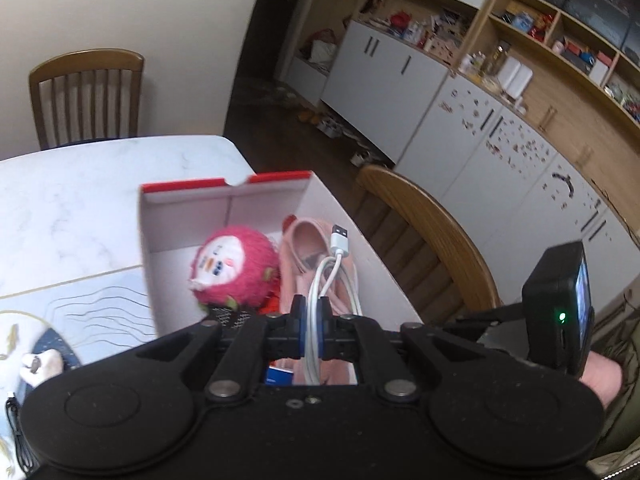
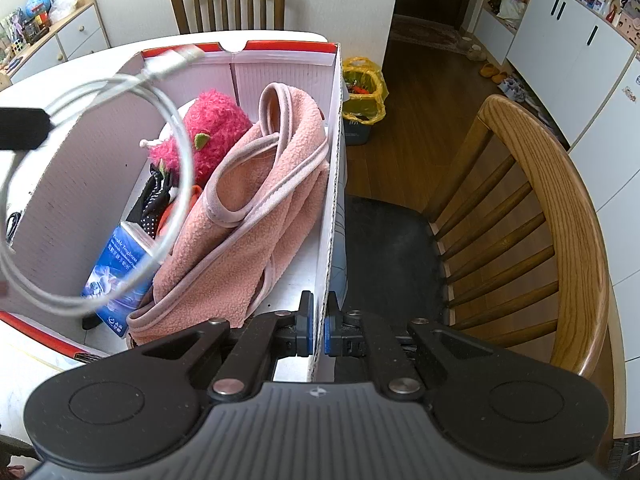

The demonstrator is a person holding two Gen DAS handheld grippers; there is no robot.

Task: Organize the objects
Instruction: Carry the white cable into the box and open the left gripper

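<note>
Left gripper (image 1: 309, 320) is clamped on the coiled white USB charging cable (image 1: 334, 276), and we're carrying it over the open white cardboard box with the red rim (image 1: 224, 204) on the marble-look white table (image 1: 80, 192); we judge this as the drop-in step of organizing. Cable loops hang above the box interior, plug end pointing up, not yet resting on anything. Right gripper (image 2: 318, 330) is pinched shut on the box's near right wall, steadying it, tilted steeply down. Left gripper angles down toward the box, roughly over the folded pink fleece garment (image 2: 248, 216). Also in the box: fuzzy magenta dragon-fruit plush toy (image 2: 208, 128), a blue printed packet (image 2: 120, 268), a dark polka-dot item we can't identify. Next move calls for lowering the cable into the box, likely onto the fleece, then opening the jaws so the coil drops without snagging the wall.
</note>
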